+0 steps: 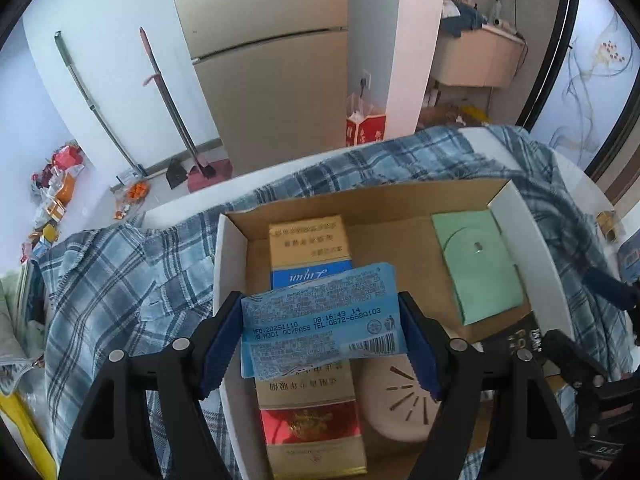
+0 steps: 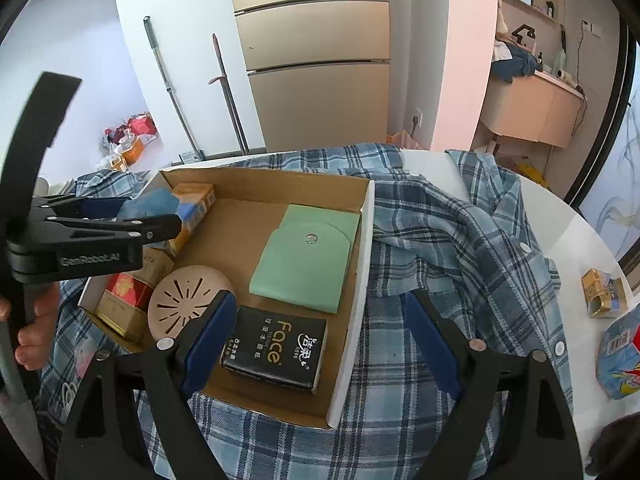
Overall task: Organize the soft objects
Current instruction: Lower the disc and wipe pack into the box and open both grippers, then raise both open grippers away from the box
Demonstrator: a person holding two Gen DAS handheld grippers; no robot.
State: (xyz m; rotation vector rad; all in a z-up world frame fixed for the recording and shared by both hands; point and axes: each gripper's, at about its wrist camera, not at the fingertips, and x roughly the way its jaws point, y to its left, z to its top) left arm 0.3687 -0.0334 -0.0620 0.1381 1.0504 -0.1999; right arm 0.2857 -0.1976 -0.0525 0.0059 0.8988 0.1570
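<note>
Two grippers are seen over a cardboard box (image 2: 362, 248) that rests on a plaid shirt (image 2: 448, 240) spread across a white round surface (image 2: 560, 216). The left gripper (image 1: 322, 332) is clamped on a blue tissue pack (image 1: 320, 316), which is held across the jaws with its long axis running from finger to finger, directly above the gold cartons (image 1: 308, 244) lined along the box's left side. The right gripper (image 2: 320, 344) is held with its jaws apart and nothing between them, poised above the near right corner of the box, where a black tissue pack (image 2: 276, 354) lies flat beside a pink perforated disc (image 2: 184, 300) and a green folded cloth (image 2: 308, 256). A release from this position would probably drop the blue pack onto the cartons; bare cardboard floor lies ahead and to the right of it, between the cartons and the green cloth. Another blue pack (image 2: 620, 356) lies on the surface outside the box, nearer the right gripper.
</note>
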